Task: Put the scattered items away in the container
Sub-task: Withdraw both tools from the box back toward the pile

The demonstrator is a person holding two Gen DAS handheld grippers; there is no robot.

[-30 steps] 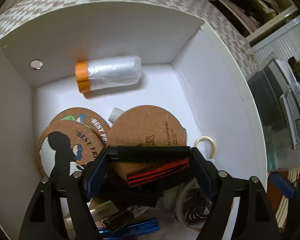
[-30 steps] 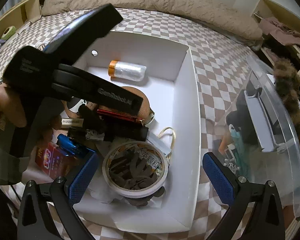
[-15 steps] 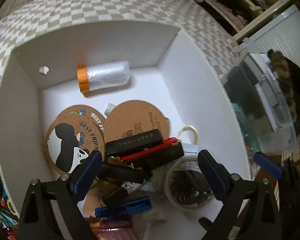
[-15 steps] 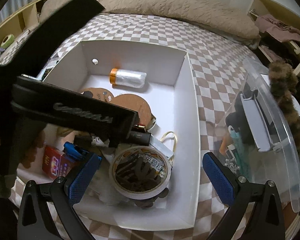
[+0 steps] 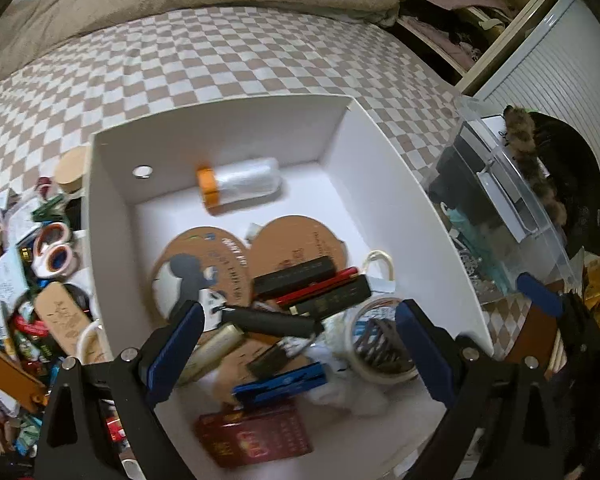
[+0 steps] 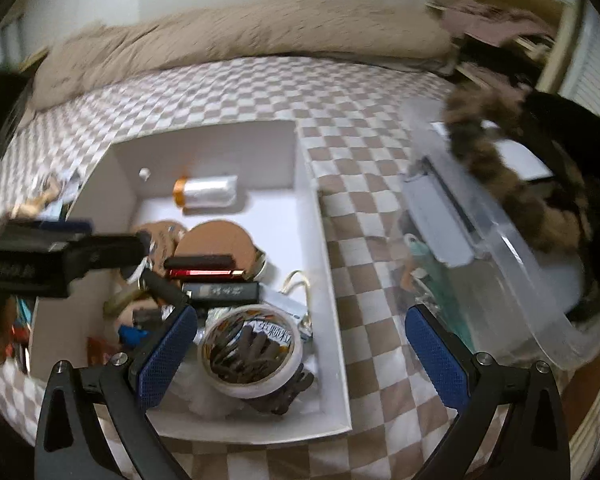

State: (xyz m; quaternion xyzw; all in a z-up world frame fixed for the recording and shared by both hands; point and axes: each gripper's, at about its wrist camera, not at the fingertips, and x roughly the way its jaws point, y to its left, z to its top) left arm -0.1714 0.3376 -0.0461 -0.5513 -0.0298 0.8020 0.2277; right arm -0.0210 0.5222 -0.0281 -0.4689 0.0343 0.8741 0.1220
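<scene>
The left gripper (image 5: pixel 296 354) hangs spread wide with nothing between its blue pads, jaws just having opened, and it hovers over the near end of the white box (image 5: pixel 404 184). Directly beyond its tips lie the black and red sticks (image 5: pixel 316 286) across the cork coasters (image 5: pixel 296 246), with the tape roll (image 5: pixel 380 344) at lower right. The right gripper (image 6: pixel 300 354) is released too, empty, straddling the box's right wall, the same tape roll (image 6: pixel 252 350) by its left pad. At the left edge of the left view, loose clutter (image 5: pixel 32 280) is heaped on the checkered bed (image 5: pixel 220 60) just outside the box. That pile looks like the next job. To do it well, the left gripper should swing clear over the box rim, pick one separate piece at the pile's edge, and close squarely on it rather than raking several.
</scene>
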